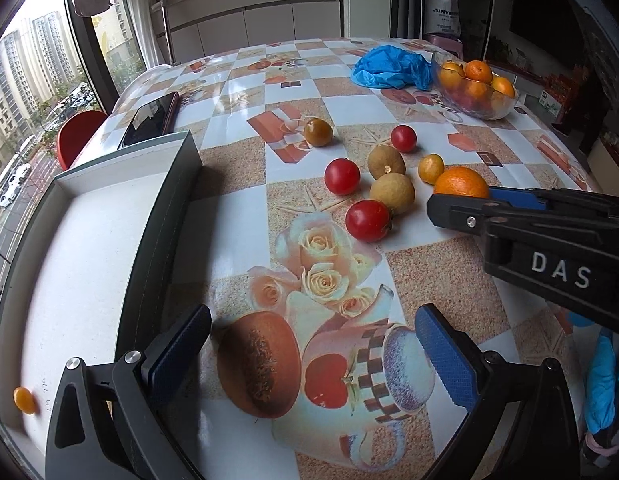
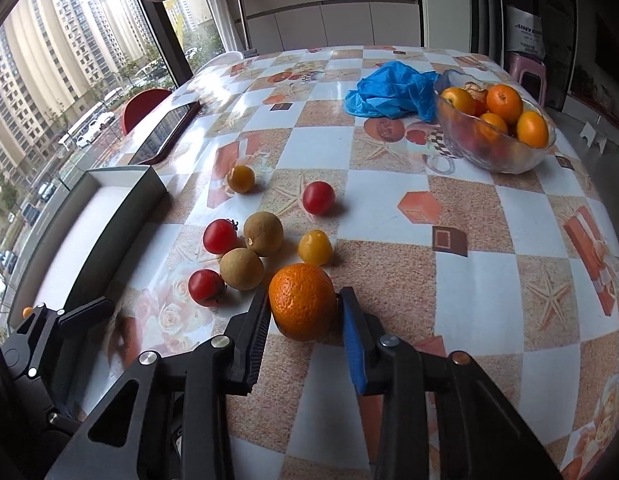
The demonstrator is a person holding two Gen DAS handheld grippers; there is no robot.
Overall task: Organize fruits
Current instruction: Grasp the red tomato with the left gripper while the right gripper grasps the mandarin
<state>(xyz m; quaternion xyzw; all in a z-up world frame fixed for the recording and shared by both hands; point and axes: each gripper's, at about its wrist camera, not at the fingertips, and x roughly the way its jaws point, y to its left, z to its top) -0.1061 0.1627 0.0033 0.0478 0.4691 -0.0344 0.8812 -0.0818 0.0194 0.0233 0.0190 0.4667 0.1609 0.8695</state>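
A: What is the largest thing in view?

B: A table (image 2: 389, 208) under a checked, flower-printed cloth. At its left edge lies an open box (image 1: 89, 248), white inside, with one small orange fruit (image 1: 24, 400) in a near corner; it is probably where the sorted fruit goes.

A: And farther back?

B: A glass bowl (image 2: 495, 152) of oranges at the far right, a crumpled blue bag (image 2: 389, 92) touching it, and a phone (image 1: 151, 118) behind the box.

A: Where is the loose fruit?

B: Clustered mid-table: three red tomatoes (image 1: 367, 220), two brown round fruits (image 1: 391, 193), and two small yellow ones (image 2: 315, 247).

A: What are the grippers doing?

B: The right gripper (image 2: 305, 320) has its pads clamped on either side of an orange (image 2: 302, 306) at the near edge of the cluster. Whether the orange is lifted or resting on the cloth is hard to tell. The left gripper (image 1: 313, 356) hovers beside the box, jaws wide apart, nothing between them, likely waiting its turn.
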